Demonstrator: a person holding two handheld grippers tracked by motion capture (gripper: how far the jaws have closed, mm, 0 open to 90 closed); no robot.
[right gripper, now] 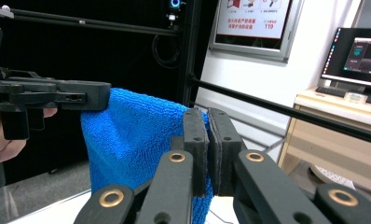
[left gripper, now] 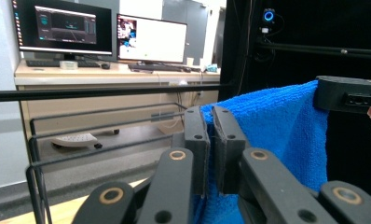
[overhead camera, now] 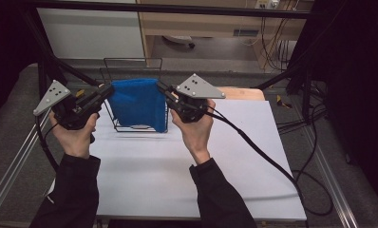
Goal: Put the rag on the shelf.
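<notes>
The person holds a blue microfibre cloth (overhead camera: pixel 137 103) stretched by its top edge between two tools, above a black wire basket (overhead camera: pixel 130 71) at the far side of the worktop (overhead camera: pixel 149 161). The left tool (overhead camera: pixel 109 90) has its jaws pressed together, pinching the cloth's left top corner; the right tool (overhead camera: pixel 161 88) is likewise pressed shut on the right top corner. In the left gripper view the cloth (left gripper: pixel 272 126) runs from the near jaws across to the other tool, and the right gripper view shows the same from the other side, with the cloth (right gripper: pixel 127 135) hanging in a fold below the taut edge.

To do this step well, both hands should probably stay level with each other and keep the top edge taut, so that the cloth hangs flat and its lower hem clears the basket's wires. Judging by how little of each corner is caught, any sideways pull could slip a corner free, so the spread should be gentle and even.

The worktop is a plain white sheet on a pale wooden board, bordered by grey matting and a black frame. Beyond it stand a wooden desk (left gripper: pixel 104 74) with monitors (left gripper: pixel 65 28), a keyboard and trailing cables.
</notes>
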